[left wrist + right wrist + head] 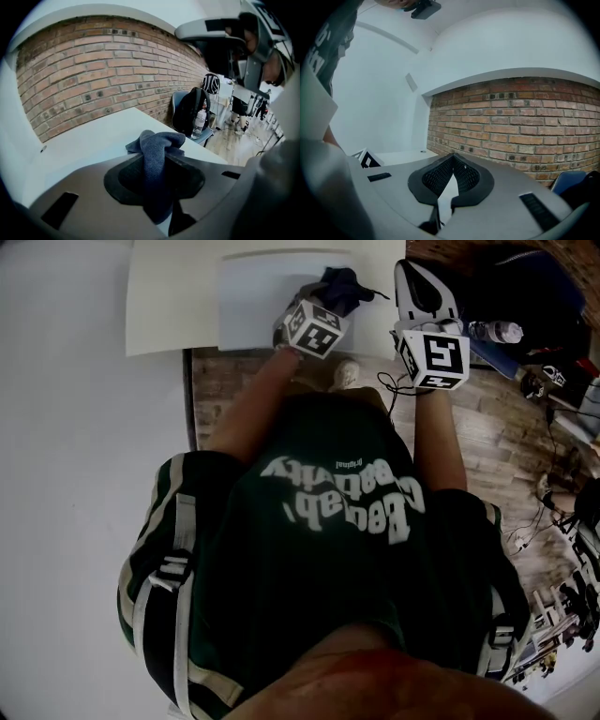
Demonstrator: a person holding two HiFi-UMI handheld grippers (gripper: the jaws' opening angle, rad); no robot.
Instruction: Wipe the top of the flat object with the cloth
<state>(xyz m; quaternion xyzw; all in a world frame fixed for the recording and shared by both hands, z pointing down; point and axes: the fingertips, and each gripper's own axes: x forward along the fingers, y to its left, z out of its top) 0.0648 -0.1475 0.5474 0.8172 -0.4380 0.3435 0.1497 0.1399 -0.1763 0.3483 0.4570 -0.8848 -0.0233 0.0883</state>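
Note:
A pale flat board (258, 306) lies on the white table (169, 296) at the top of the head view. My left gripper (323, 306) hangs over the board's right end, shut on a dark blue cloth (339, 287). In the left gripper view the cloth (157, 154) is pinched between the jaws and bunches up beyond their tips, with the pale board surface (89, 143) below. My right gripper (424, 287) is just right of the board, its jaws shut tip to tip (452, 158) with nothing between them.
A brick wall (98, 70) runs behind the table. To the right stands a chair with a black backpack (190, 110) and a water bottle (200, 123). Cables and gear (562, 390) lie on the wooden floor at the right.

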